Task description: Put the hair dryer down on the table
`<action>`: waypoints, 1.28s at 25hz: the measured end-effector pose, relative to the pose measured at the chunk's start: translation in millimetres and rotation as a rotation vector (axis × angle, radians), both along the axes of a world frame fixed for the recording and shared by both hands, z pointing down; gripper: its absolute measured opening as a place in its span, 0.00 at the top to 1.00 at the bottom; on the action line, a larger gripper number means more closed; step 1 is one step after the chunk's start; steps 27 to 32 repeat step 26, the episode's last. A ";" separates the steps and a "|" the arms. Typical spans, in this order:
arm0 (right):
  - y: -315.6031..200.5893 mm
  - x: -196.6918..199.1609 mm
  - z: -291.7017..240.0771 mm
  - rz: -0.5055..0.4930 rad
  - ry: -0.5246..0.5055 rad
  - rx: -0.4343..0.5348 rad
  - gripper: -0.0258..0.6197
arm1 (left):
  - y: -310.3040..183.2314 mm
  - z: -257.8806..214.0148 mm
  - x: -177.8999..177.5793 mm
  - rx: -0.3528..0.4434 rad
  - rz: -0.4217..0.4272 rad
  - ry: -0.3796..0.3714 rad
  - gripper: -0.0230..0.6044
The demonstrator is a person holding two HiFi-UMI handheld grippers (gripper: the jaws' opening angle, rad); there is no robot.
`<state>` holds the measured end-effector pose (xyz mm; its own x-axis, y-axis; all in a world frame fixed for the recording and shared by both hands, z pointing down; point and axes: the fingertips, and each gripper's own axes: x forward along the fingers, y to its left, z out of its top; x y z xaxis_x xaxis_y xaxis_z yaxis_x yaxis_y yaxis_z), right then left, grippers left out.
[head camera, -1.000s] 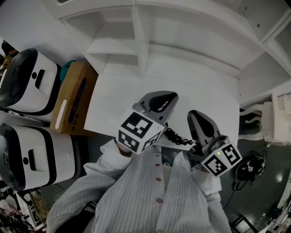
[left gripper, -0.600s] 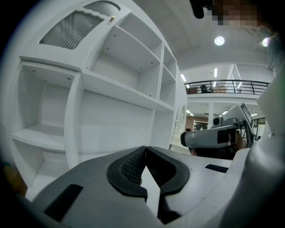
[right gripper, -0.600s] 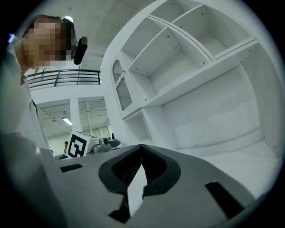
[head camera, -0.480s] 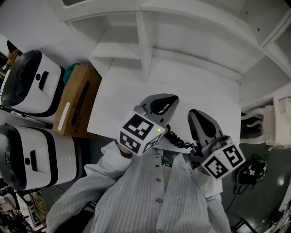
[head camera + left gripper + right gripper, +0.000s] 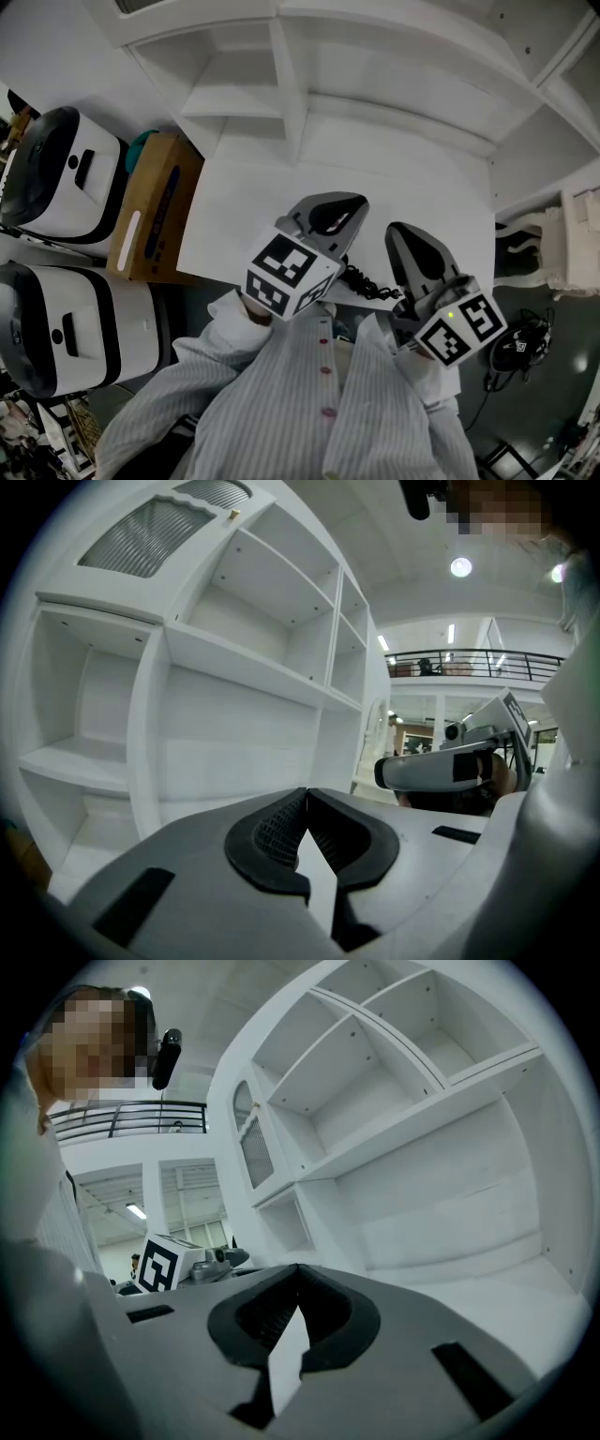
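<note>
The left gripper (image 5: 345, 202) and right gripper (image 5: 405, 234) hover over the table (image 5: 246, 208), jaws together on nothing; with no hair dryer in sight, locating it seems next.

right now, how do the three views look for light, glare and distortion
Head view: dim and grey, the shelf unit bowed by the wide lens. Left gripper view: bright, a ceiling lamp flares, the left gripper fills the bottom. Right gripper view: even light, black corners, shelves curved.
</note>
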<state>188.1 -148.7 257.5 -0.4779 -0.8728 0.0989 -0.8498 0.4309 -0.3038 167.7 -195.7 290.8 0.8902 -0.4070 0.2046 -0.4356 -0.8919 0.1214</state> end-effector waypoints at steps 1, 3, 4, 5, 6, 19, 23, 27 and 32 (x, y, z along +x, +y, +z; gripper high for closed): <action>0.5 0.3 1.3 0.001 0.001 -0.003 0.94 | 0.5 1.3 0.0 -0.003 -0.001 -0.001 0.95; 1.3 2.1 3.5 0.004 0.000 -0.008 0.94 | 1.0 3.6 0.7 -0.007 -0.003 -0.004 0.95; 1.3 3.5 4.6 0.006 0.002 -0.011 0.94 | 1.0 4.4 1.4 -0.009 -0.004 -0.004 0.95; 1.1 4.7 5.9 0.008 0.004 -0.014 0.94 | 0.7 4.8 1.8 -0.011 -0.005 -0.004 0.95; 0.9 5.2 7.5 0.008 0.008 -0.017 0.94 | 0.5 4.9 1.8 -0.012 -0.007 -0.004 0.95; -2.6 3.6 21.3 0.002 0.036 -0.052 0.94 | -3.4 8.6 0.2 -0.030 -0.014 0.005 0.95; -3.7 4.2 22.0 0.002 0.050 -0.057 0.94 | -6.1 7.6 1.4 -0.028 -0.005 0.002 0.95; -3.8 9.6 18.8 0.012 0.055 -0.053 0.94 | -10.5 1.1 5.9 -0.017 0.020 0.002 0.95; -3.8 9.6 18.8 0.012 0.055 -0.053 0.94 | -10.5 1.1 5.9 -0.017 0.020 0.002 0.95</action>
